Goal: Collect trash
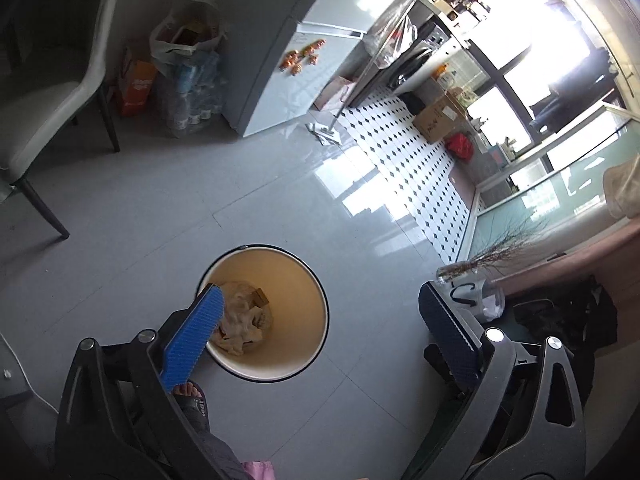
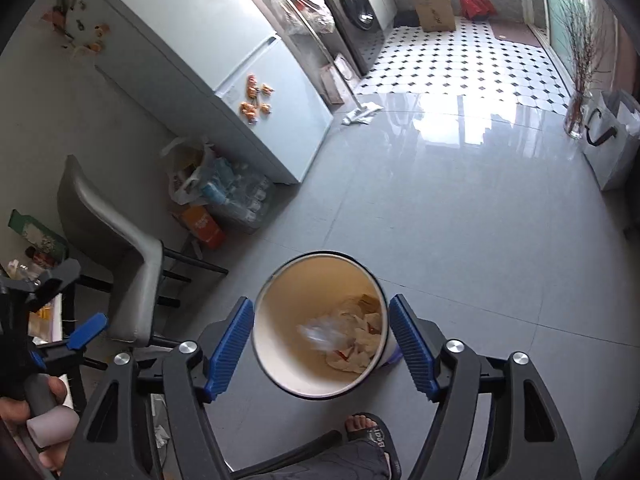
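Note:
A round white trash bin (image 1: 312,284) (image 2: 272,368) with a tan inside stands on the grey floor. It holds crumpled paper tissues (image 1: 240,320) (image 2: 360,352) and a small brown scrap. In the right wrist view a blurred clear plastic piece (image 2: 320,334) is in the air inside the bin mouth. My right gripper (image 2: 322,346) is open and empty, held above the bin with a finger on each side. My left gripper (image 1: 320,332) is open and empty, above the bin's left rim; it also shows in the right wrist view (image 2: 86,332) at the far left.
A grey chair (image 2: 120,264) stands left of the bin. Water bottle packs, a plastic bag and an orange box (image 2: 204,226) sit by the fridge (image 2: 240,80). A vase with twigs (image 2: 576,116) and a white bag (image 2: 612,144) stand at right. My sandalled foot (image 2: 368,432) is near the bin.

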The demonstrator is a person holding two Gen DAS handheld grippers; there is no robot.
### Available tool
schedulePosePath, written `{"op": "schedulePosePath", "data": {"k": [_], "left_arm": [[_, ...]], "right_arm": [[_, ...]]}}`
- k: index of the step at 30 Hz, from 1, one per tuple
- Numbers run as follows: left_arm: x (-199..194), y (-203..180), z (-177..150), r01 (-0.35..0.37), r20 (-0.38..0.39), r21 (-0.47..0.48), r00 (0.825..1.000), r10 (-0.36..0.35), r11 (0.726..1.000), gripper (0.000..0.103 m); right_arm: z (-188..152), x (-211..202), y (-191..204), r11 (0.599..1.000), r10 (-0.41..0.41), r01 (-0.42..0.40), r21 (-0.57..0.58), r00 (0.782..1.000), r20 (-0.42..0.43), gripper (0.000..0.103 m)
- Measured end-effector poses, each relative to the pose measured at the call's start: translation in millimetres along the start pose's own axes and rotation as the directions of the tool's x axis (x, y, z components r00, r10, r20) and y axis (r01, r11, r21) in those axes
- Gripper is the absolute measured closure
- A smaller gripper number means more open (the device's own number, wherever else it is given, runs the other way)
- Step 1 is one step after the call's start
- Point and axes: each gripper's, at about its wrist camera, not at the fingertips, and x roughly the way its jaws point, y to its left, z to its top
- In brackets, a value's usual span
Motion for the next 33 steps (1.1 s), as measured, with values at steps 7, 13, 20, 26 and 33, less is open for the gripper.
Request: {"op": "schedulePosePath", "data": {"k": [7, 13, 20, 26, 33], "left_arm": [[-71.4, 23.6, 5.0, -0.035, 0.114, -0.009, 0.993, 0.036, 0.999, 0.006], [-128.7, 42.3, 1.0, -0.038, 0.192, -0.031, 0.980, 0.044, 0.999, 0.006], [-187.9, 59.7, -12.1, -0.049, 0.266, -0.036, 0.962, 0.057, 0.998, 0.006], [-238.5, 69.8, -25.6, -0.073, 0.327, -0.030, 0.942, 0.079, 0.997, 0.006], [-291.2, 82.4, -42.1, -0.114, 0.385, -0.039, 0.915, 0.121, 0.993, 0.006]], "right_arm": [[-4.3, -20.9, 41.9, 0.998, 0.031, -0.029, -0.062, 0.999, 0.034, 0.009], [-12.6, -45.3, 76.2, 0.994, 0.055, -0.049, -0.098, 0.997, 0.055, 0.008], [-28.1, -83.8, 119.9, 0.981, 0.093, -0.078, -0.176, 0.992, 0.080, 0.008], [-41.7, -118.0, 154.9, 0.966, 0.132, -0.106, -0.237, 0.987, 0.097, 0.008], [-62.5, -154.8, 186.7, 0.947, 0.166, -0.126, -0.296, 0.980, 0.113, 0.008]]}}
